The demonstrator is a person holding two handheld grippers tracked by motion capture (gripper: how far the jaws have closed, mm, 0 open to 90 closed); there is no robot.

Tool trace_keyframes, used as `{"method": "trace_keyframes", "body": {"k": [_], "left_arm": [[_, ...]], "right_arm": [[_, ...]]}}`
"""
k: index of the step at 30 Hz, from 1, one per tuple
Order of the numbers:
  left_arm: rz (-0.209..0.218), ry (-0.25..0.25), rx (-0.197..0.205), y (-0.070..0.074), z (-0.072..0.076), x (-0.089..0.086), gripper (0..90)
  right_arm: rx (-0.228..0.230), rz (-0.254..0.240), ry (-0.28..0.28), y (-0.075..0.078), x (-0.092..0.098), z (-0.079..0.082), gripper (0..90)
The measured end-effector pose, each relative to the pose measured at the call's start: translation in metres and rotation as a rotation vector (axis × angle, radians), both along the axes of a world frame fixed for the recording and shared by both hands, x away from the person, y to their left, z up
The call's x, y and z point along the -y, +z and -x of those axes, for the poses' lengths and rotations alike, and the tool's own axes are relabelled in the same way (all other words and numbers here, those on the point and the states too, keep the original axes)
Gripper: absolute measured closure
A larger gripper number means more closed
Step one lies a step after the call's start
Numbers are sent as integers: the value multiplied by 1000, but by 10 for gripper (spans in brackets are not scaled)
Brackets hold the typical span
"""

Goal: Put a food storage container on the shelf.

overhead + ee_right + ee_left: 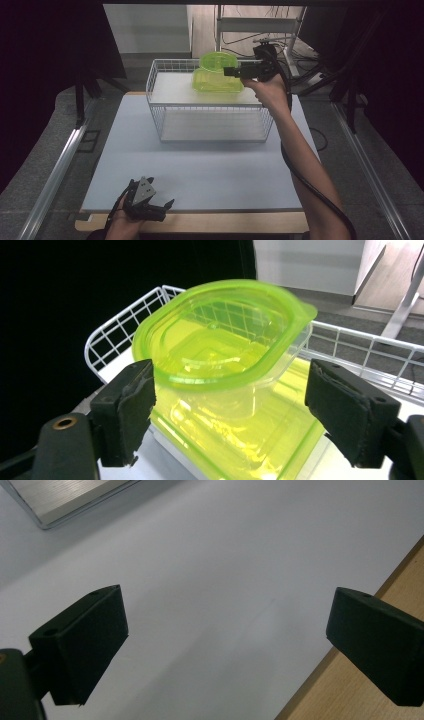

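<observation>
Two green translucent containers (218,73) on top shelf of white wire rack (210,107), far centre of table (200,170); upper one tilted on lower. Right gripper (231,71) beside them, jaws apart, pads clear: release step, judged. Next: withdraw right without nudging stack. Left gripper (150,205) idle near left edge, jaws wide, empty. Containers' far side, contents unclear.

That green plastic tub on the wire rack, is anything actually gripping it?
No. The right gripper is open around the green tub, fingers apart from it. The left gripper is open over the table.
</observation>
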State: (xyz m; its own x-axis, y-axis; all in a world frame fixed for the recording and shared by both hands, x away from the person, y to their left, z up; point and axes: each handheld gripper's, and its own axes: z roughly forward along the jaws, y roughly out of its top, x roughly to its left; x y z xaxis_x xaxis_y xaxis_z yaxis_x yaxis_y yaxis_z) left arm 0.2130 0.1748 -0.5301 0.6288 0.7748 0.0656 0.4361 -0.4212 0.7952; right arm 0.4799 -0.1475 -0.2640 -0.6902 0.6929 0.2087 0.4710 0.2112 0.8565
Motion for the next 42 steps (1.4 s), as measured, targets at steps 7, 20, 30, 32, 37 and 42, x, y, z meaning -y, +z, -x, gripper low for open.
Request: {"method": "trace_keyframes", "body": {"k": [7, 20, 30, 32, 37, 42], "left_arm": [[1, 2, -1, 0, 0, 0, 31], [0, 1, -3, 0, 0, 1, 31], [-1, -1, -5, 0, 0, 1, 31], [2, 0, -4, 0, 0, 1, 31], [3, 3, -4, 0, 0, 1, 31], [3, 4, -5, 0, 0, 1, 31]], "right_arm": [[13, 7, 27, -4, 1, 10, 186], [30, 23, 62, -12, 3, 26, 168], [23, 21, 81, -23, 6, 34, 162], [22, 21, 83, -26, 7, 35, 161], [21, 16, 90, -30, 10, 40, 154], [25, 19, 101, -37, 12, 46, 137]]}}
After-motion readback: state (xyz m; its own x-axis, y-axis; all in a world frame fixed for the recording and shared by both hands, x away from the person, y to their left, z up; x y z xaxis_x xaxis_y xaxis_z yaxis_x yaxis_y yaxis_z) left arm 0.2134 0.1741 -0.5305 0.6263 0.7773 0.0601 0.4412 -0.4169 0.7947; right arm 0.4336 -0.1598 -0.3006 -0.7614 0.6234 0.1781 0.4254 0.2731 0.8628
